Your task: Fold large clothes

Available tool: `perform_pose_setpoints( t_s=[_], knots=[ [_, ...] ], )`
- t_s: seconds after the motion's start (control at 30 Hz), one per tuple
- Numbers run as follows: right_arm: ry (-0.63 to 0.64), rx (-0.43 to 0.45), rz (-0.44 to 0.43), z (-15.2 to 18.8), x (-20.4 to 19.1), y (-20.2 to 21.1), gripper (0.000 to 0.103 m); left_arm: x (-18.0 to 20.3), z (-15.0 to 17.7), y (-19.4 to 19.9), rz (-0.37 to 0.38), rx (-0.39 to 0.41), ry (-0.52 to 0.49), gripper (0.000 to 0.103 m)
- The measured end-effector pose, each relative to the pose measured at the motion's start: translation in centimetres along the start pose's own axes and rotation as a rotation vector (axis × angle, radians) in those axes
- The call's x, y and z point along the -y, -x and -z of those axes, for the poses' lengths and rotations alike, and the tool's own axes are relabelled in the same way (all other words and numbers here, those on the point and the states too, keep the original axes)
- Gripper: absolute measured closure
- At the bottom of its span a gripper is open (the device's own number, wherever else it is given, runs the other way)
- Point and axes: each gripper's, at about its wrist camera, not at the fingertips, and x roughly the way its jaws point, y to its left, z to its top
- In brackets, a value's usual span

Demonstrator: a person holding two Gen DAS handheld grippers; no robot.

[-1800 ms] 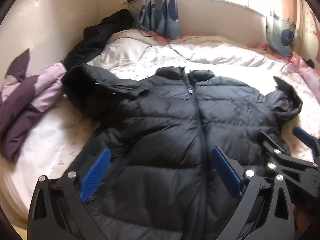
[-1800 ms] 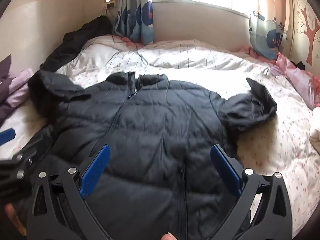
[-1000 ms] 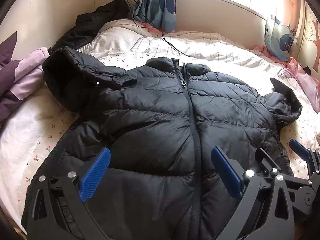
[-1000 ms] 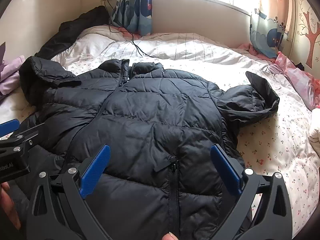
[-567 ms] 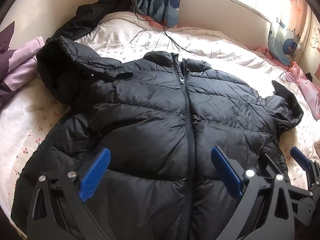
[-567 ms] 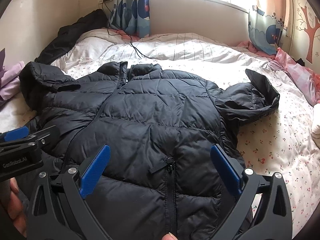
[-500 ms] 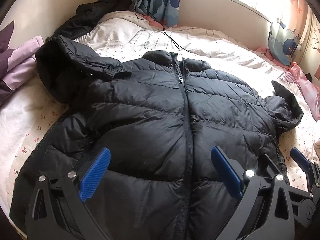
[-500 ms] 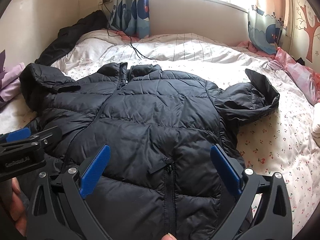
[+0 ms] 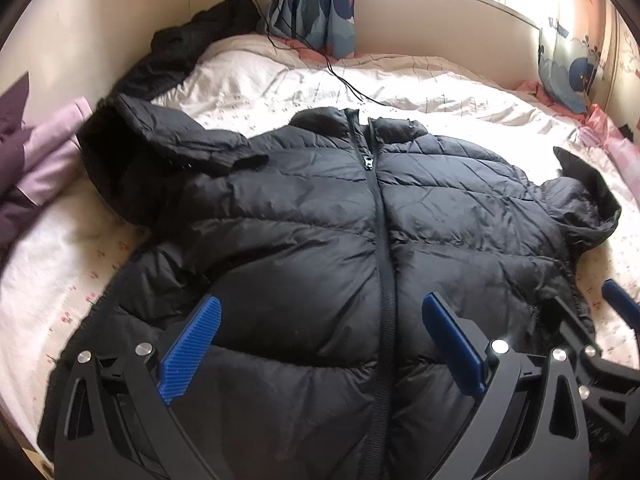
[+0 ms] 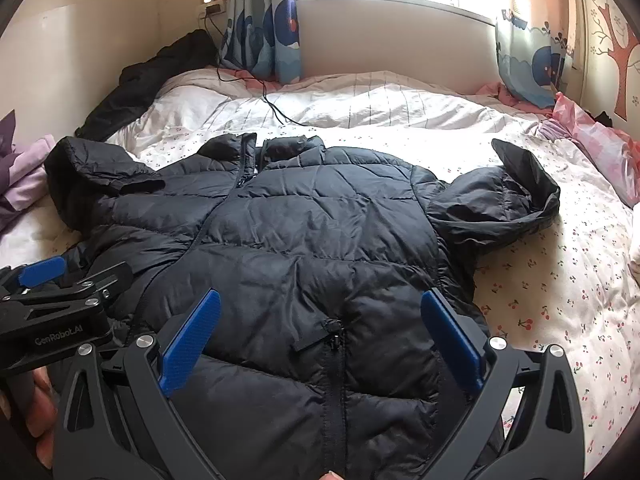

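Since a moment ago, both views are brought slightly nearer the black jacket (image 9: 320, 248), which is spread front-up and zipped on the floral bedsheet (image 10: 560, 300). The left gripper (image 9: 320, 344) is held wide open above the hem beside the zipper, nothing gripped. The right gripper (image 10: 320, 340) is likewise spread wide and empty over the chest pocket.

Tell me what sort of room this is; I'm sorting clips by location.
Most likely a home bedroom, perhaps a child's. A black quilted puffer jacket lies spread on a bed with a white cherry-print sheet, and blue cartoon-patterned curtains hang by a bright window behind it.
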Motion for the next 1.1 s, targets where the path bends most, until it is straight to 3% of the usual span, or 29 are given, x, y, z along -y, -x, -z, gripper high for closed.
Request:
perform_pose_setpoints(
  t_s=[1.1],
  knots=[
    [0.064,-0.022,0.067,1.7,-0.4,-2.6,0.006,0.3,0.0,-0.2,0.020,-0.010,-0.006,0.006]
  ],
)
